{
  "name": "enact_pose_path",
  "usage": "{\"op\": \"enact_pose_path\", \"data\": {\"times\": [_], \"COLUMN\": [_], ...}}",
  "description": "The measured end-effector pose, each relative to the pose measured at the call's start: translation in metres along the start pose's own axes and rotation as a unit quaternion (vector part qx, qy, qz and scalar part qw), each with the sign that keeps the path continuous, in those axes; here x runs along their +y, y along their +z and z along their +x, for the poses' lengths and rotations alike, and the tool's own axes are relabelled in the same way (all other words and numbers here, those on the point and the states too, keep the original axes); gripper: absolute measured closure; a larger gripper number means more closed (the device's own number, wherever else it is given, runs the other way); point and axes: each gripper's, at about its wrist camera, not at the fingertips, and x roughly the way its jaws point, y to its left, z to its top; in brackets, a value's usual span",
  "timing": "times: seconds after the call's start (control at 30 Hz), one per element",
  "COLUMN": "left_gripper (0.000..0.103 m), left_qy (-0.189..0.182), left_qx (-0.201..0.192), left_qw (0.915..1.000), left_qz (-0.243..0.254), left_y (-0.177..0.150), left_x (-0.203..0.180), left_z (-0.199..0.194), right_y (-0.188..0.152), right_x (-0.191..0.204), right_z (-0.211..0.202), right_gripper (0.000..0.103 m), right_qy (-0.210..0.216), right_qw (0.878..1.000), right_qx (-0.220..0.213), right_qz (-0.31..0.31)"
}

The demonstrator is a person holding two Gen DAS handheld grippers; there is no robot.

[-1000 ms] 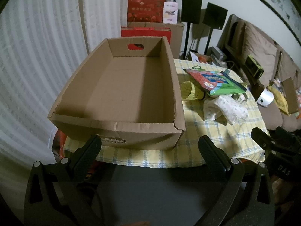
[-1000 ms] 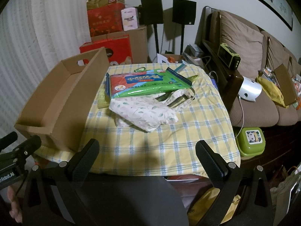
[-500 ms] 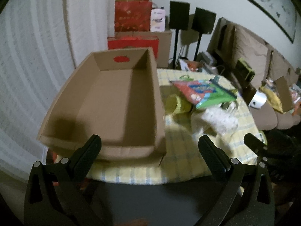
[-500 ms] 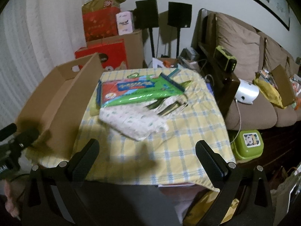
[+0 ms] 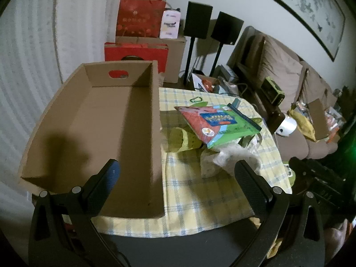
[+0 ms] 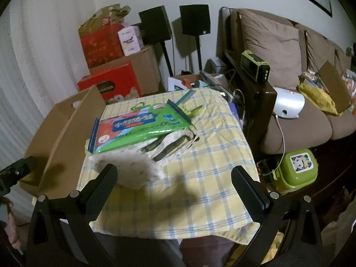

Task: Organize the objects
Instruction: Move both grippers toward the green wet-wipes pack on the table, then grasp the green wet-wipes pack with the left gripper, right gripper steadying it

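The left gripper [image 5: 178,175] stands wide open and holds nothing; its 9 o'clock finger hangs over the near end of the cardboard box [image 5: 100,120], its 3 o'clock finger over the checked cloth [image 5: 200,195]. The box sits at the table's 9 o'clock side, inside bare. At 1 o'clock from these jaws lies the pile — a red-and-green packet [image 5: 218,124] on top, a yellow roll [image 5: 181,139] just beside the box wall, a white patterned bag [image 5: 224,158] nearest, blurred. The right gripper [image 6: 173,178] is equally spread and grips nothing; the white bag [image 6: 131,169] sits at its 10 o'clock finger, whether touching I cannot tell; the packet [image 6: 142,126] lies beyond at 11 o'clock, resting on the bag.
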Motion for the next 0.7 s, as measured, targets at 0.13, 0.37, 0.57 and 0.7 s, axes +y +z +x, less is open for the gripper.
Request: {"op": "enact_pose_path", "data": {"times": [0.13,0.37,0.57,0.7], "left_gripper": [0.001,0.003,0.027,0.027], "left_qy": [-0.002,-0.011,-0.02,-0.028], "left_qx": [-0.002,0.009,0.055,0.086], "left_qw": [1.0,0.9999,0.998,0.9956], "left_qz": [0.0,0.008,0.021,0.026], "left_y": [0.008,0.036,0.063,0.072], "left_x": [-0.006,-0.018,-0.031,-0.041], "left_z": [0.004,0.024,0.058,0.084], "right_y": [0.007,0.032,0.062,0.081], "right_x": [-0.015,-0.026,-0.022,-0.022], "right_z": [0.0,0.016,0.039,0.06], "right_gripper": [0.001,0.017,0.03,0.03], "right_qy": [0.006,0.023,0.06,0.092], "right_qw": [1.0,1.0,0.998,0.996], "right_qx": [-0.006,-0.004,-0.002,0.003], "right_qz": [0.01,0.007,-0.018,-0.017]}}
